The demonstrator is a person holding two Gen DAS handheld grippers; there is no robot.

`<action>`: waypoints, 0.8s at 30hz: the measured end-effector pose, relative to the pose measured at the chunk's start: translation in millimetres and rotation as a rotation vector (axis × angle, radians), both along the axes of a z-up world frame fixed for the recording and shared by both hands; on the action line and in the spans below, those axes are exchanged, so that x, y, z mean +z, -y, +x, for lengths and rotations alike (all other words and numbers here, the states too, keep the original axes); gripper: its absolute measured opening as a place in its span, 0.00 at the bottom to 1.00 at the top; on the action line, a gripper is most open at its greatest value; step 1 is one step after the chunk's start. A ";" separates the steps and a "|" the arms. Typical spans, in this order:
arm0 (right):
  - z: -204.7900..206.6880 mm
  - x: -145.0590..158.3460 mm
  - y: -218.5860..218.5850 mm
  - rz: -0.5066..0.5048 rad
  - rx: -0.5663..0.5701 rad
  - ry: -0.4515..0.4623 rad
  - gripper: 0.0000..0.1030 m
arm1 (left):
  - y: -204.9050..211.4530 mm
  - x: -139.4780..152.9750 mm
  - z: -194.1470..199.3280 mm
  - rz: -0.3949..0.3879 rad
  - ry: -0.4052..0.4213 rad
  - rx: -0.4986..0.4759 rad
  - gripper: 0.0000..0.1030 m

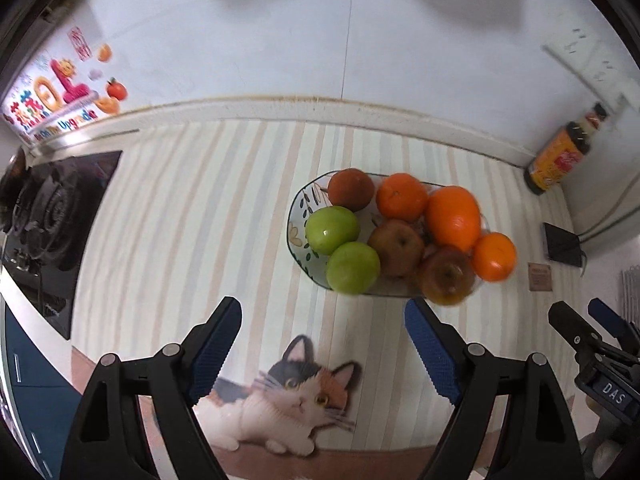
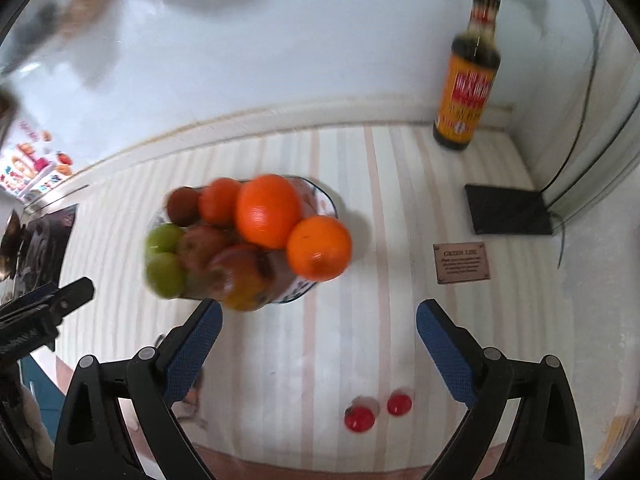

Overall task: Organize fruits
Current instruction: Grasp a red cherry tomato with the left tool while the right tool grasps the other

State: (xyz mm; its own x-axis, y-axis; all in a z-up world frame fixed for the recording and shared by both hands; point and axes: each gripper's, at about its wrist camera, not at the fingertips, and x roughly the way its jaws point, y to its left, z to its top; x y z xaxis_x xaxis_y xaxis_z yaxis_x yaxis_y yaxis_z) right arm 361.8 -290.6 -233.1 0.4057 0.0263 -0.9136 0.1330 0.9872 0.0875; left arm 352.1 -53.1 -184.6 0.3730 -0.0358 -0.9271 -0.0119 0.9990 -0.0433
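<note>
Both tools hover over the striped bench with jaws spread wide and nothing between them. The left tool [image 1: 324, 334] sits just short of the plate [image 1: 297, 236], which lies ahead and slightly to its right, piled with two green apples [image 1: 332, 229], reddish-brown apples [image 1: 396, 246] and oranges [image 1: 453, 217]. A printed cat [image 1: 292, 396] lies on the cloth below its jaws. From the right tool [image 2: 318, 330], the plate lies ahead to the left; two small red fruits [image 2: 359, 419] lie near it between its fingers. A sauce bottle [image 2: 466, 88] stands far ahead to the right, by the wall.
</note>
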 end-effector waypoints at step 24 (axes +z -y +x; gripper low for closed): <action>-159.7 141.5 -77.1 -0.094 -0.056 0.280 0.97 | -21.2 103.9 -129.1 0.004 0.262 -0.140 0.81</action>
State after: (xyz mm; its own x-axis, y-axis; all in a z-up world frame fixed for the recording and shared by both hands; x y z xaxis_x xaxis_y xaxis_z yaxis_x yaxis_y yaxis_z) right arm 202.1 -213.5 -91.6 0.6403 -0.0828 -0.7636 0.1714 0.9845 0.0369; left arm 223.0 -31.8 -80.7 0.5916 -0.1003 -0.8000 0.1373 0.9903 -0.0226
